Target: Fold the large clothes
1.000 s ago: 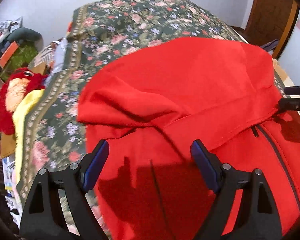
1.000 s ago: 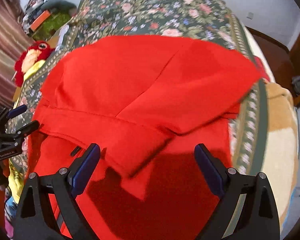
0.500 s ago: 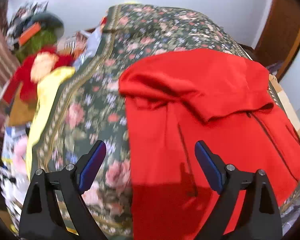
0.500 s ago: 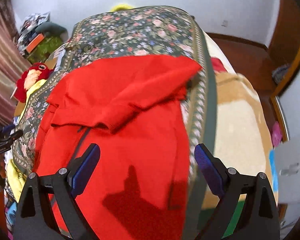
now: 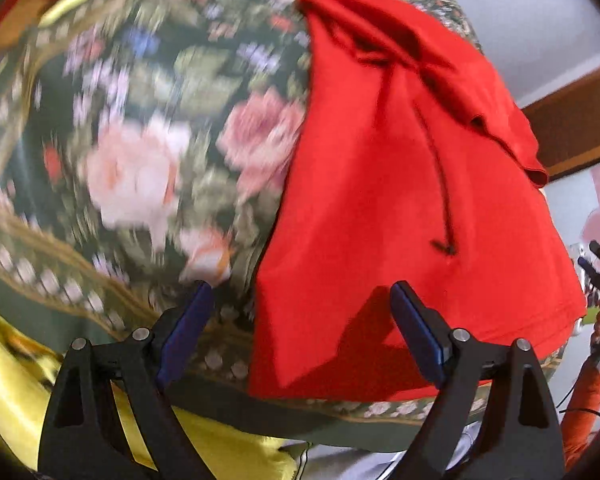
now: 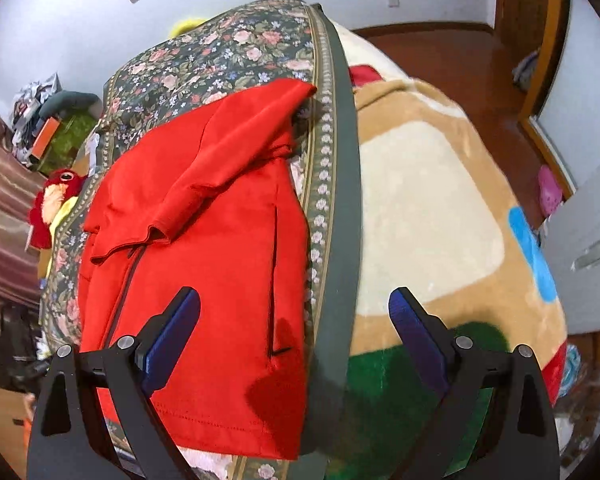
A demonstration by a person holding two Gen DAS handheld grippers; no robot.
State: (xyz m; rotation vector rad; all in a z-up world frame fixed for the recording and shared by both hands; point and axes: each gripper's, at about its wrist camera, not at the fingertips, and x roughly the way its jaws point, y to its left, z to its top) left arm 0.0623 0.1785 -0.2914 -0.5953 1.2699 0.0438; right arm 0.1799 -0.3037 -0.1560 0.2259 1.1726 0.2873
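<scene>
A red zip-up garment (image 5: 400, 200) lies on a floral bedspread (image 5: 148, 128), its sleeves folded in over the body. My left gripper (image 5: 300, 332) is open and empty, low over the garment's near left bottom corner. In the right wrist view the garment (image 6: 220, 240) lies lengthwise with its zipper and a pocket slit showing. My right gripper (image 6: 296, 340) is open and empty above the garment's near right hem, at the bedspread's green border (image 6: 340, 200).
A tan blanket (image 6: 440, 208) with cream, blue and green patches lies right of the bedspread. A red plush toy (image 6: 52, 204) and clutter sit at the far left. Yellow fabric (image 5: 16, 392) hangs below the bedspread's near edge. Wooden floor and a door are behind.
Both grippers pulled back and down toward the garment's bottom hem. The left moved to the near left corner, the right to the near right edge. The garment has not moved.
</scene>
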